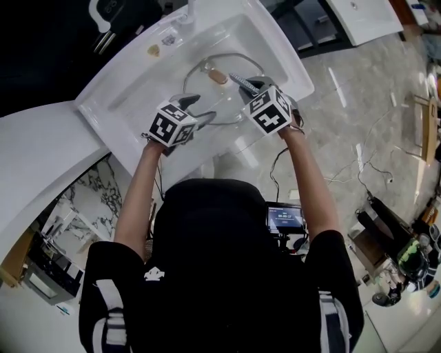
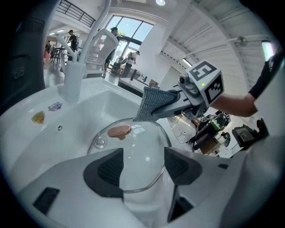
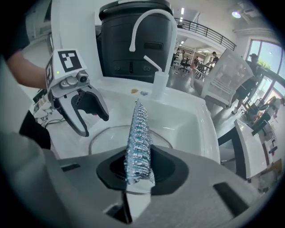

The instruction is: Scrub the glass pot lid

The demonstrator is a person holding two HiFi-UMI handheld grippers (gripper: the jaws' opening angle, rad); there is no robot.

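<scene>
While the glass pot lid [image 1: 210, 96] lay flat in the basin of the white sink [image 1: 124, 89], its brown knob [image 1: 218, 76] sat on the part of the lid nearest the faucet [image 1: 189, 10]. Toward the sink's left, the left gripper [image 1: 198, 109] was released, with its jaws standing apart over the lid's near rim. Seen from the left gripper view, that rim curved across the gap between the jaws, and whether either jaw touched the glass could not be told. Toward the sink's right, the right gripper [image 1: 247, 86] was clenched on a grey mesh scrub pad [image 1: 239, 81]. The pad stood on edge between its jaws and reached out over the lid toward the knob. Whether the pad's far end met the glass could not be told.
</scene>
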